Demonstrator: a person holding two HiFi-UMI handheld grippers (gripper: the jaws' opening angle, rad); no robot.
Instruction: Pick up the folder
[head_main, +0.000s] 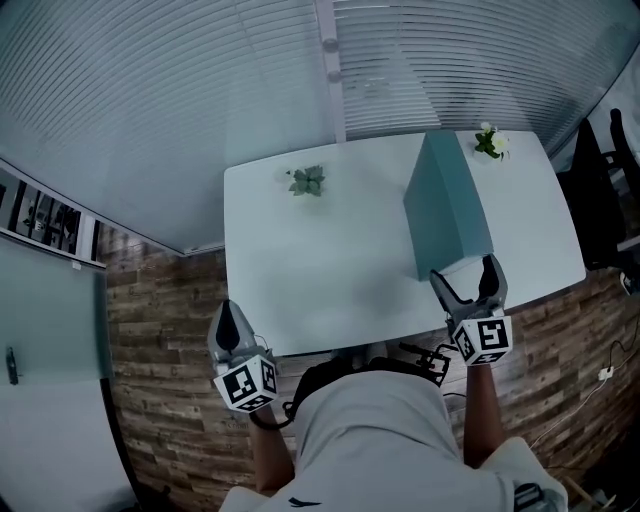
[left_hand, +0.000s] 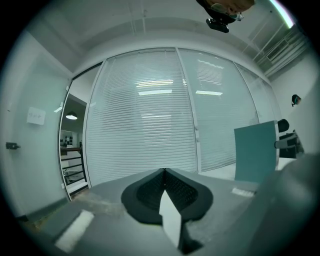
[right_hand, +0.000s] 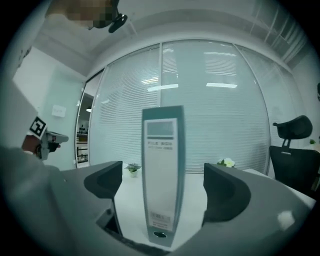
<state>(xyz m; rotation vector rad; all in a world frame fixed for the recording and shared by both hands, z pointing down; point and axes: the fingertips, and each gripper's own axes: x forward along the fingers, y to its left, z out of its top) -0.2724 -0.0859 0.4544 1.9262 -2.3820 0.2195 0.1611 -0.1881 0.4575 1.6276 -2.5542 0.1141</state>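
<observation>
A teal box folder (head_main: 445, 200) stands upright on the white table (head_main: 300, 290), toward its right side, with its labelled spine facing me. My right gripper (head_main: 463, 272) is at the table's near edge, level with that spine. In the right gripper view the spine (right_hand: 161, 175) stands between the wide-open jaws of the right gripper (right_hand: 163, 186), with a gap on both sides and neither pad touching it. My left gripper (head_main: 232, 330) hangs off the table's near left corner, its jaws together and empty. The left gripper view shows the left gripper (left_hand: 164, 172) with the folder (left_hand: 256, 152) far off to the right.
Two small potted plants sit on the table, one at the back left (head_main: 307, 181) and one at the back right (head_main: 490, 143) beside the folder. A black office chair (head_main: 600, 190) stands right of the table. Blinds on a glass wall (head_main: 200, 90) lie behind it.
</observation>
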